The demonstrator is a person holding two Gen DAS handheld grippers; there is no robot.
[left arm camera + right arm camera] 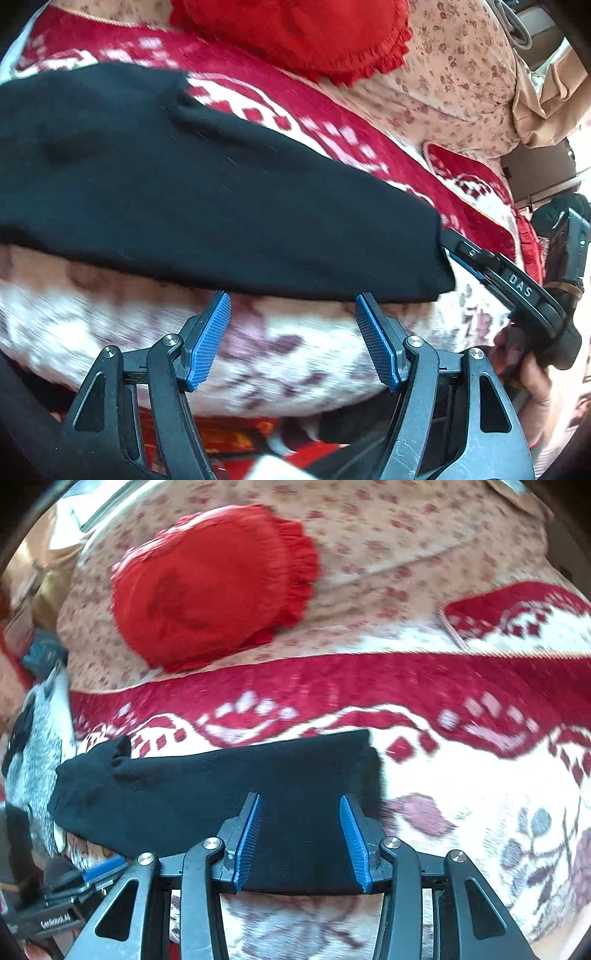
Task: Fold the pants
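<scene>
Red-and-white patterned blanket (461, 775) covers the bed, with a floral sheet (369, 554) beyond it and a red frilled cushion (207, 590) lying on that sheet. Folded black pants (221, 786) lie flat across the blanket near the bed's front edge. Left tongs (291, 332) hover spread apart just short of the pants' near hem, gripping nothing. Right tongs (299, 834) stand parted over the pants' end, the cloth lying between the blue pads (247, 842) without being pinched.
</scene>
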